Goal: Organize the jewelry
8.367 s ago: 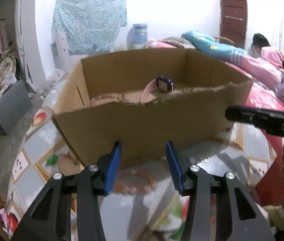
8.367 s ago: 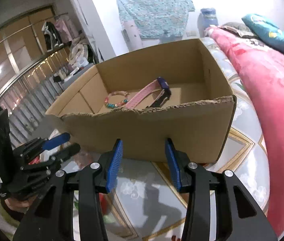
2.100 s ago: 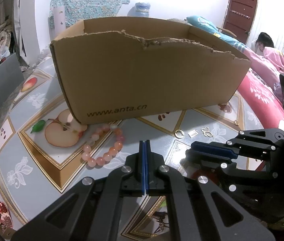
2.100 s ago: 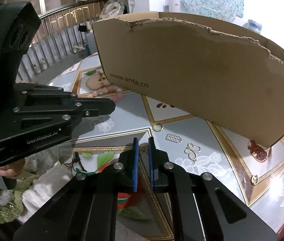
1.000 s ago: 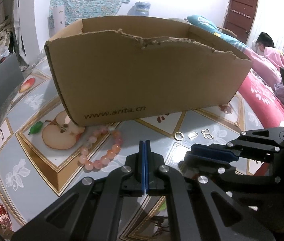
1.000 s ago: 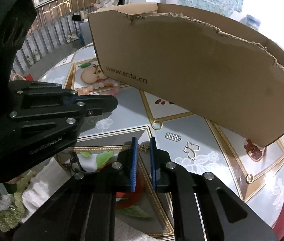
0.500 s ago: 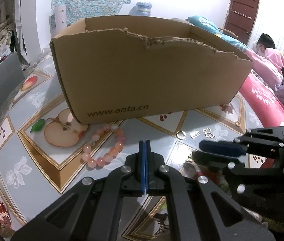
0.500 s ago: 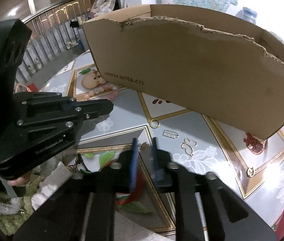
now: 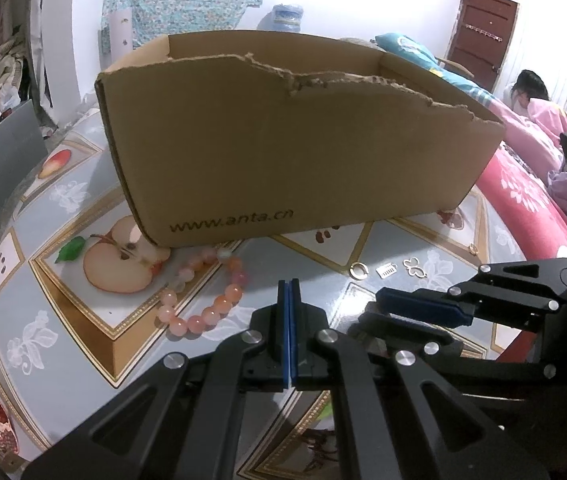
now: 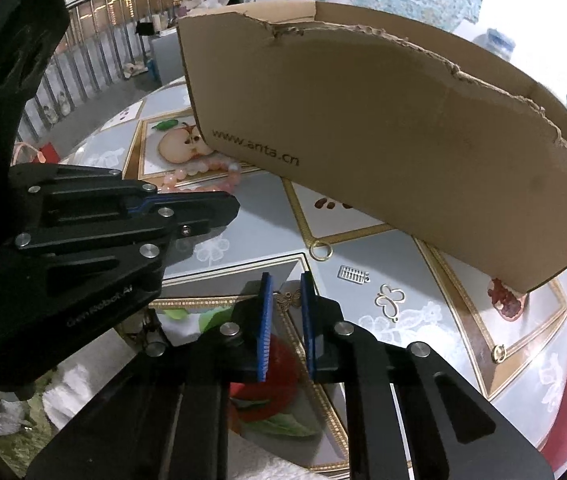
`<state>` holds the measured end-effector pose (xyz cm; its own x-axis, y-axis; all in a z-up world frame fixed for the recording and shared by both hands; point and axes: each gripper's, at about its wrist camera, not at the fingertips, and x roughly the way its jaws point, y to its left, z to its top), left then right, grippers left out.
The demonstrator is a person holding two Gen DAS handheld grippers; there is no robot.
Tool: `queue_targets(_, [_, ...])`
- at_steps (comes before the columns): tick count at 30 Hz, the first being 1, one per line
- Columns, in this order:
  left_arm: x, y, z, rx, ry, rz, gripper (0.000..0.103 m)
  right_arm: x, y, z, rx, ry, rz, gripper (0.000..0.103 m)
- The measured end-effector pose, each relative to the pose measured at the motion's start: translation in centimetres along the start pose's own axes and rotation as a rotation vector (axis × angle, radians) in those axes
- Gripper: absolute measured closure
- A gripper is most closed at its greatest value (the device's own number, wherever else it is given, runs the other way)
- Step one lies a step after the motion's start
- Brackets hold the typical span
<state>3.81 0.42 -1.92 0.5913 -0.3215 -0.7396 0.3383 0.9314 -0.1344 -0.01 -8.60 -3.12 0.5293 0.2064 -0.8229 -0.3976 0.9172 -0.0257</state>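
Observation:
A torn cardboard box [image 9: 283, 140] [image 10: 383, 140] stands on the fruit-patterned table. In front of it lie a pink bead bracelet [image 9: 203, 300] [image 10: 203, 176], a gold ring [image 9: 358, 271] [image 10: 320, 250], a silver comb charm [image 9: 386, 270] [image 10: 352, 274] and a butterfly-outline charm [image 9: 415, 266] [image 10: 390, 300]. My left gripper [image 9: 288, 284] hovers shut and empty near the bracelet. My right gripper [image 10: 283, 280] [image 9: 371, 308] is low over the table, its jaws closing. A small bronze butterfly charm [image 10: 289, 298] lies between its tips, with no clear pressing by the pads.
Another small gold ring [image 9: 472, 249] [image 10: 498, 354] lies near the table's right edge. A red blanket [image 9: 523, 200] and a person in pink [image 9: 531, 96] are beyond it. White towel [image 10: 67, 392] sits below the left gripper. The two grippers are close side by side.
The right gripper's jaws widened a little with a blur of motion, then narrowed again over the bronze charm. The left gripper has stayed shut and still.

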Motion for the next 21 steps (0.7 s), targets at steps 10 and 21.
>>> queue_targets(10, [-0.3, 0.2, -0.2, -0.006, -0.003, 0.007, 0.103, 0.0, -1.3, -0.1, 0.067, -0.002, 0.075, 0.093])
queue_targets(21, [-0.4, -0.6, 0.1, 0.021, -0.005, -0.040, 0.100, -2.0, -3.4, -0.3, 0.118, -0.056, 0.085, 0.093])
